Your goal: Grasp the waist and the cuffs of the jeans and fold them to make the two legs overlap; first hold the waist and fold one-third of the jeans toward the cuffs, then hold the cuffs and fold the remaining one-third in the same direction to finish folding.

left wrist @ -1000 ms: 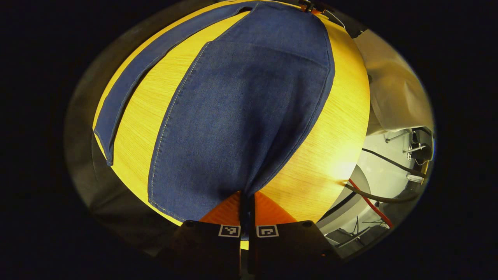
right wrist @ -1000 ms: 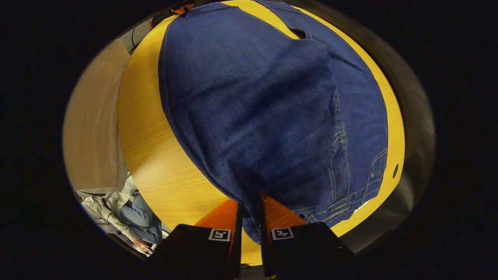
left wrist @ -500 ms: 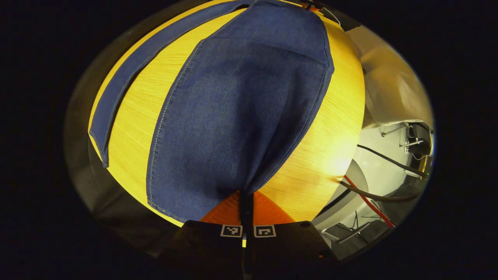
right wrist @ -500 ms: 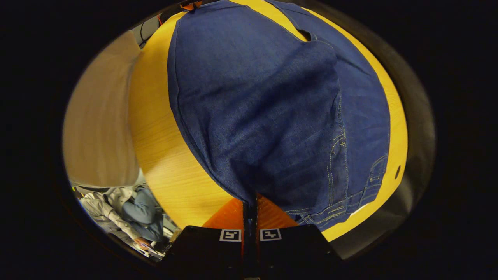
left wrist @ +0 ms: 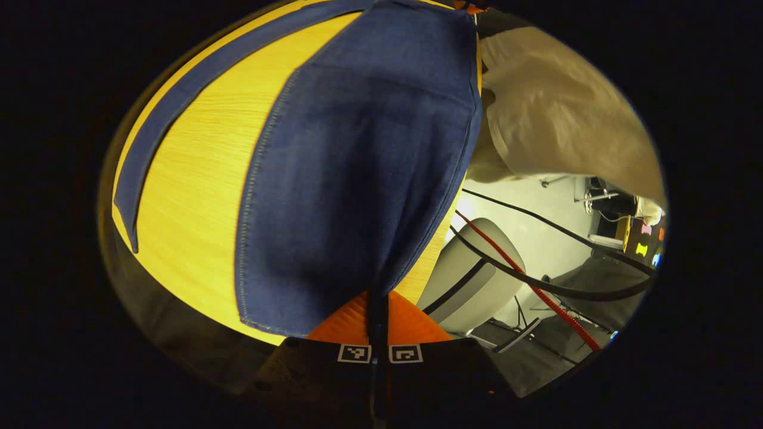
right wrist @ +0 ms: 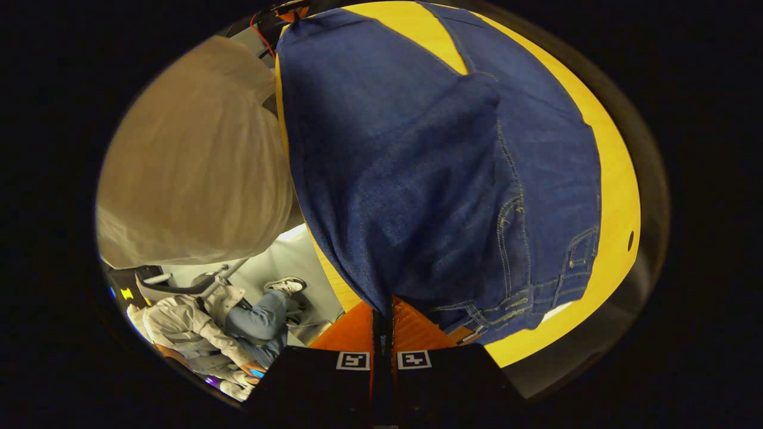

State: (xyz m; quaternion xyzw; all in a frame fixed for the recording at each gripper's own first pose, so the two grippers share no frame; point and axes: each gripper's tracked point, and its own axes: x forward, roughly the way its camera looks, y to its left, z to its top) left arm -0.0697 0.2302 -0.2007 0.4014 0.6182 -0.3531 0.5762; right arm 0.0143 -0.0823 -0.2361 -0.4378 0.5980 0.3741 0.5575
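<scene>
Left gripper view: left gripper (left wrist: pixel 378 310) jaws clenched on jeans (left wrist: pixel 357 179) cuff end, one leg lifted over yellow table (left wrist: pixel 191 196). Right gripper view: right gripper (right wrist: pixel 382 316) jaws clamped on jeans (right wrist: pixel 429 179) near the waist, cloth raised.

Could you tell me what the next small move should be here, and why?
Probably carry the lifted leg across and lay it on the other leg lying flat on the table. The left gripper pinches the cuff end, and the right gripper is shut on the jeans near the waist, so the legs do not overlap yet.
</scene>
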